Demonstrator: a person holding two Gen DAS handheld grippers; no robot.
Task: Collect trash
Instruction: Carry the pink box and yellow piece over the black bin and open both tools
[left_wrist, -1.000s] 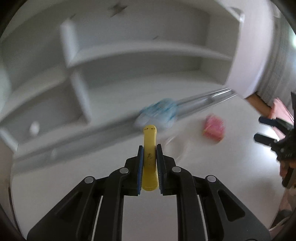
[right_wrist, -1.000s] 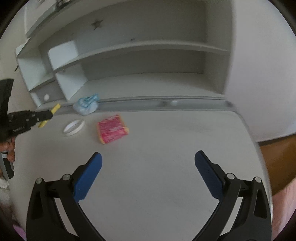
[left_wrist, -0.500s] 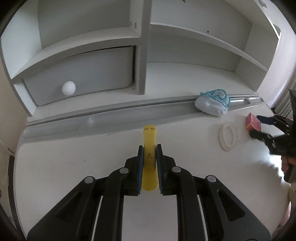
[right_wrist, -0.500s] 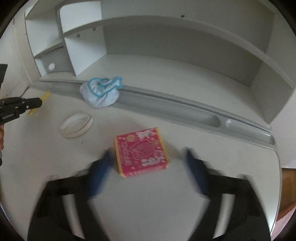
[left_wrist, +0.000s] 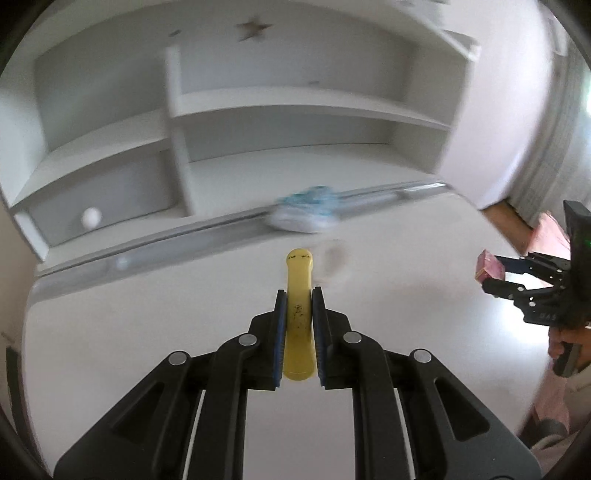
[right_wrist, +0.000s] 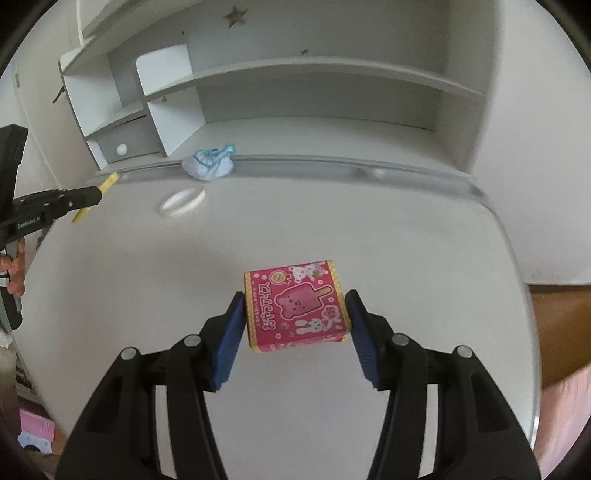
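Left claw (left_wrist: 298, 325) clamped on yellow strip (left_wrist: 298, 291) above the tabletop (right_wrist: 332, 229); right claw (right_wrist: 295, 325) clamped on pink box (right_wrist: 297, 306); white ring (right_wrist: 183, 201) and blue-white wad (right_wrist: 208, 166) lie beyond, toward the shelf unit (right_wrist: 295, 110).

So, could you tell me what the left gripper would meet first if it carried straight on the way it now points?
Probably the bare white desk top: the left gripper, shut on the yellow strip, points down at it; the crumpled blue-and-white wad lies farther on.
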